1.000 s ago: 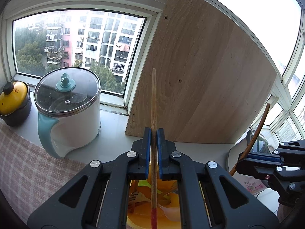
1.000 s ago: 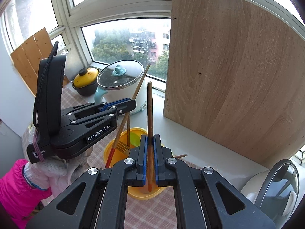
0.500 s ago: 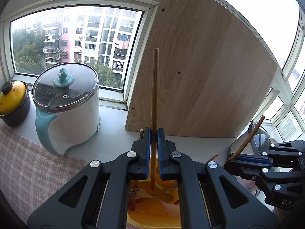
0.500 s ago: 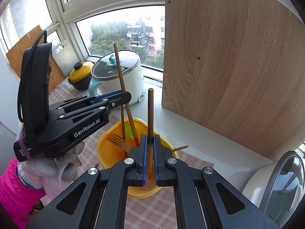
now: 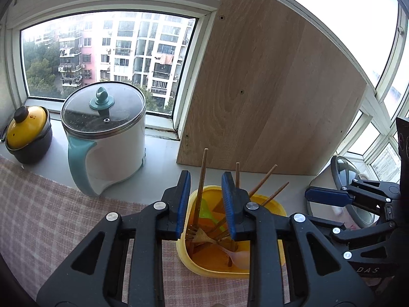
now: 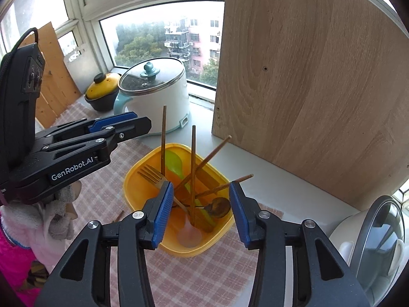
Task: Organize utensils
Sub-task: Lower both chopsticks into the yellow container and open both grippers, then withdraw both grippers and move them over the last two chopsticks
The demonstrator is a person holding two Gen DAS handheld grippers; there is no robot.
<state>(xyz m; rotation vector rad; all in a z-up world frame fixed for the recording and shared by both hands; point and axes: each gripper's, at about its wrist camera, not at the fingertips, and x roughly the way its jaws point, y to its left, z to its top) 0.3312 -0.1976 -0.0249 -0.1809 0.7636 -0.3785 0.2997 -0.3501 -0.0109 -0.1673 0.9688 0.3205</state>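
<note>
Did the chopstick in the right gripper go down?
Yes. The chopstick dropped from between the opening pads into the yellow bowl; its tip sits lower against the wooden board.

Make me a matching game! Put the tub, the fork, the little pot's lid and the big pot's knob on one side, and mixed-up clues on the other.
Things:
1. tub
2. fork
3. little pot's lid
4. big pot's knob

Clues:
A. teal, on a glass lid
B. lies inside the tub
C. yellow, on a dark pot
D. holds wooden chopsticks

Pairs: 1-D, 2-B, 3-C, 4-A
</note>
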